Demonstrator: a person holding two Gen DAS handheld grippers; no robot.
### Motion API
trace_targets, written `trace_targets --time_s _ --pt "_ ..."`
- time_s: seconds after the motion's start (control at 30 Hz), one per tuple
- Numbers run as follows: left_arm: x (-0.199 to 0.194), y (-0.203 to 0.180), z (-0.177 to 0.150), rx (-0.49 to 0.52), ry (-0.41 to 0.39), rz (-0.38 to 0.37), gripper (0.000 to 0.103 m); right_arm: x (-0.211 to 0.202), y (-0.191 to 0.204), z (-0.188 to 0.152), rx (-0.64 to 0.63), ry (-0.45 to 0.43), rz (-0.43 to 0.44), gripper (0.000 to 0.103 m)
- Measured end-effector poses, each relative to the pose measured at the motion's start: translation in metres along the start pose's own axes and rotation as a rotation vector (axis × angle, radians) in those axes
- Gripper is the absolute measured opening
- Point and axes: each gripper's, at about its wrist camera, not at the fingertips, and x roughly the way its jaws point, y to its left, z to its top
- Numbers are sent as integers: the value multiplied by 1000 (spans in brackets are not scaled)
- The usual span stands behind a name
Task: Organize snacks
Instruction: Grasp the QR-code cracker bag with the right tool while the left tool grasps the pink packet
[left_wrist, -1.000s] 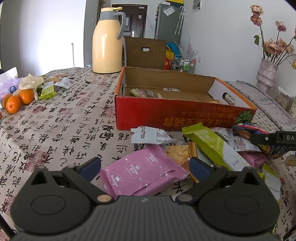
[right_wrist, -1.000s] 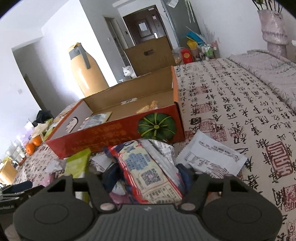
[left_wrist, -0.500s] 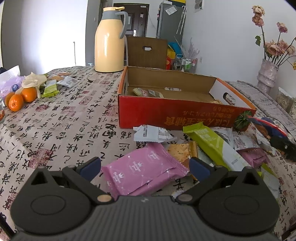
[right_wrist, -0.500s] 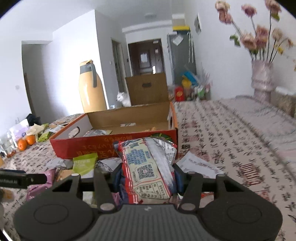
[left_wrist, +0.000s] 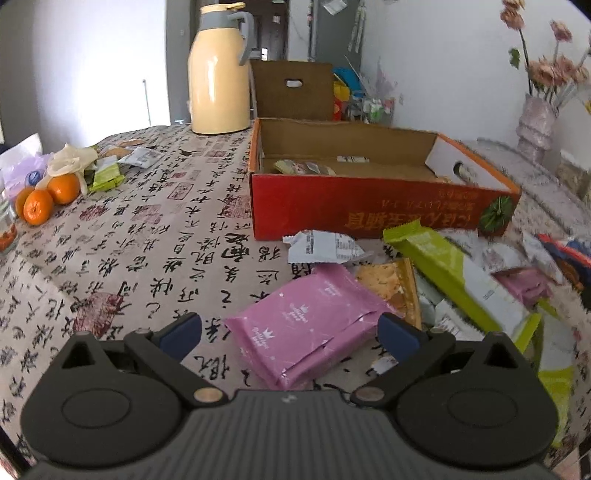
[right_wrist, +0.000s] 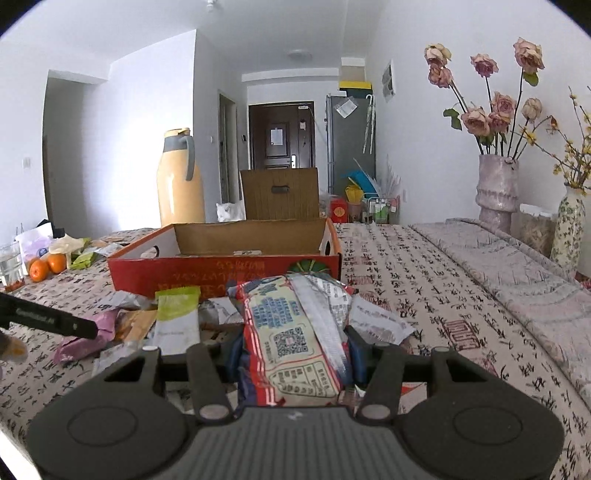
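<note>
My right gripper is shut on a red, blue and white snack packet, held up off the table in front of the red cardboard box. That box lies open with a few snacks inside. A pile of loose snacks lies before it: a pink packet, a green bar, a white wrapper and a cracker pack. My left gripper is open low over the table, its blue pads either side of the pink packet without pressing it. One left finger shows in the right wrist view.
A yellow thermos jug stands behind the box's left end, with a brown carton beside it. Oranges and small packets lie at the far left. A vase of dried roses and a second vase stand at the right.
My right gripper closed a little on the packet, lifted it and swung to point more level; it has left the left wrist view. The left gripper stayed put.
</note>
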Motion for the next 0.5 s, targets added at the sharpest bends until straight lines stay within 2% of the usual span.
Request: trace_targets --time_s 0.23,0.5 --pt "11 -4 1 135 26 -28 103 0 5 -1 7 0 0 52" --pt "37 0 8 170 69 -77 103 2 8 -1 5 6 -4 52"
